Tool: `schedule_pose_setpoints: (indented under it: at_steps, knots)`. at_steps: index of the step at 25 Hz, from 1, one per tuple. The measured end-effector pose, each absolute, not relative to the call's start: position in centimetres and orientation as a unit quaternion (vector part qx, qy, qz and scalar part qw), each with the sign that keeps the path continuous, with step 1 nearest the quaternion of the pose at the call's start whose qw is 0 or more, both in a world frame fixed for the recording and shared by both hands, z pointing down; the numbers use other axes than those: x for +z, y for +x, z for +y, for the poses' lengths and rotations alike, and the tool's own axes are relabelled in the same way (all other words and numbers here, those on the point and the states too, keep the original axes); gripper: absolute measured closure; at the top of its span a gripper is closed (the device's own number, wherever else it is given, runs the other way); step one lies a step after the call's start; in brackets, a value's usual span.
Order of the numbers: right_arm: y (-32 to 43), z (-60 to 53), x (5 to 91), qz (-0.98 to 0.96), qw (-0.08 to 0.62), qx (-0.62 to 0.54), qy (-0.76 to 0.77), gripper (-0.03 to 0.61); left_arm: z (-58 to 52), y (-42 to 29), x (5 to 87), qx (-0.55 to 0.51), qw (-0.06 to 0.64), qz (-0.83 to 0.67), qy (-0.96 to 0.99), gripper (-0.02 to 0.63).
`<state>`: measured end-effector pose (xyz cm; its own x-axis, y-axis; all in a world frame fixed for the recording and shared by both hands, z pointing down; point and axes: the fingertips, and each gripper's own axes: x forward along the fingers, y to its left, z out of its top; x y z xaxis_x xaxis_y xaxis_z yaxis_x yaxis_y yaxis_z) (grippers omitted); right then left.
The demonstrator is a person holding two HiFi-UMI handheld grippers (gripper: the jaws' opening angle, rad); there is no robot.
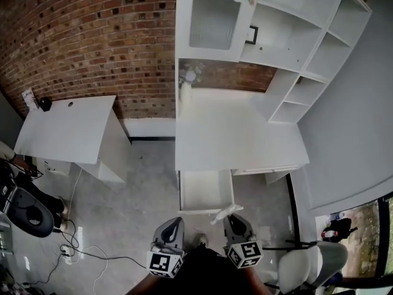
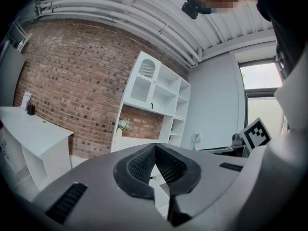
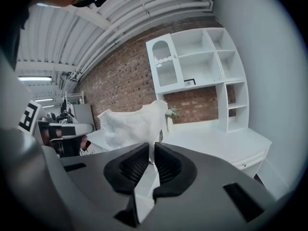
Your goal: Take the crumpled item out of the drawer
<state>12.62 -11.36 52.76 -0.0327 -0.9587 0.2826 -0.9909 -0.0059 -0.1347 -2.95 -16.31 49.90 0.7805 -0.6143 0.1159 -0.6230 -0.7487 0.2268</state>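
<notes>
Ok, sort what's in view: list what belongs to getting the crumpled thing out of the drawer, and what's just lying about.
Job in hand:
crumpled white item, pinched in the right gripper
drawer, open
left gripper, shut and empty

Lying about:
shelf desk
side table
dark chair
flowers

Office-like workroom, bare red brick wall (image 1: 92, 35), long white counter (image 1: 239, 134) under a white open-shelf cabinet (image 1: 301, 42), second plain white counter (image 1: 67, 128) at the left, dark swivel chair (image 1: 27, 212), loose white cables (image 1: 92, 254) on grey concrete floor (image 1: 147, 183) (white ribbed ceiling (image 2: 159, 13) with pipes overhead).
</notes>
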Motion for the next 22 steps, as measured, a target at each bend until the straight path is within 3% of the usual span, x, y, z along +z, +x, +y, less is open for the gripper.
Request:
schedule_pose_setpoints:
  at_steps: [22]
  knots:
    - [14.9, -11.0, 49.9, -0.712, 0.004, 0.126, 0.690, 0.531, -16.9, 1.3, 49.4, 0.022, 0.111, -0.324, 0.939, 0.589]
